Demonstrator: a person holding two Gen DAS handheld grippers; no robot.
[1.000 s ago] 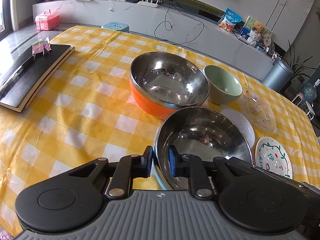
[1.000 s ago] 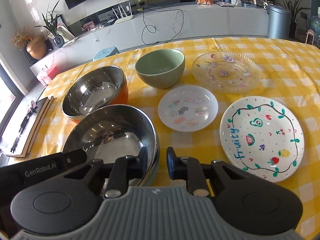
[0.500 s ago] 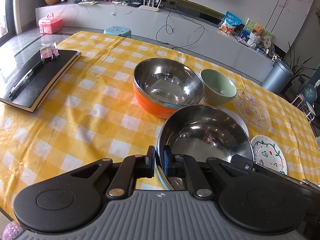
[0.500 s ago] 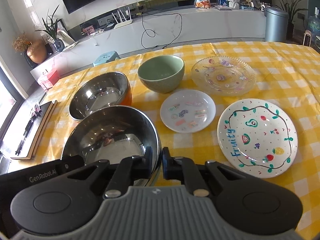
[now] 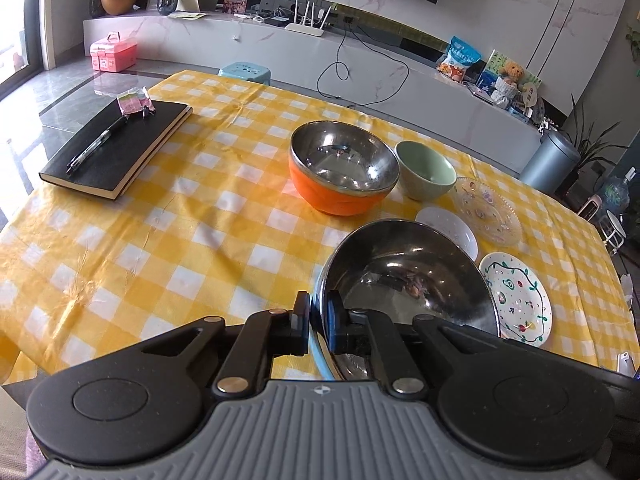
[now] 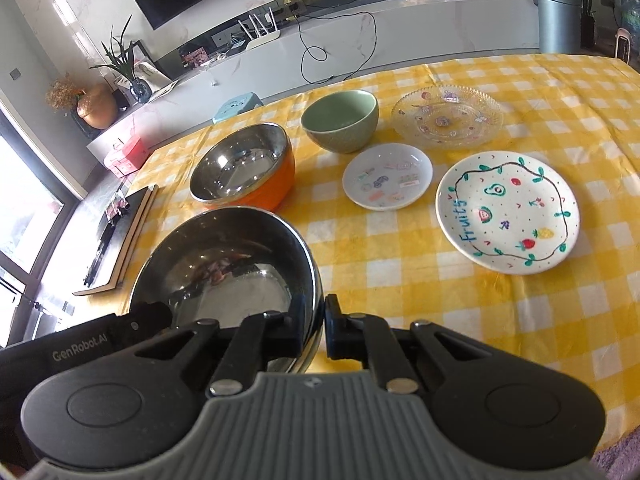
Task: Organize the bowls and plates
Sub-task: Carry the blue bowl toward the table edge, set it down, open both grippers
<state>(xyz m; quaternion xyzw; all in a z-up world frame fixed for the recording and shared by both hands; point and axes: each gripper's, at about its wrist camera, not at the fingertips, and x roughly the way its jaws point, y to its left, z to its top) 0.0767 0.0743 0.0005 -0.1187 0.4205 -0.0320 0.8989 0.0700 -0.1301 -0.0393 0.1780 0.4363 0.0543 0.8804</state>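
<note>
A big steel bowl [image 5: 408, 280] [image 6: 228, 268] with a blue outside hangs above the yellow checked tablecloth, held from both sides. My left gripper [image 5: 318, 322] is shut on its left rim, and my right gripper [image 6: 322, 328] is shut on its right rim. Behind it an orange bowl [image 5: 340, 172] [image 6: 244, 168] with a steel inside stands on the table. A green bowl [image 5: 426, 170] [image 6: 340, 120] sits to its right. Beyond are a small white plate [image 6: 388, 176] [image 5: 448, 228], a clear glass plate [image 6: 448, 116] [image 5: 486, 210] and a painted fruit plate [image 6: 508, 212] [image 5: 516, 300].
A black notebook [image 5: 116, 152] with a pen on it lies at the table's far left. The table [image 5: 160, 240] ends close to me and drops off at the right. A long white counter [image 5: 360, 68] with a router and cables runs behind it.
Both grippers have closed onto the steel bowl's rim and lifted it off the table, pulling up and back. The other dishes now look smaller and farther away.
</note>
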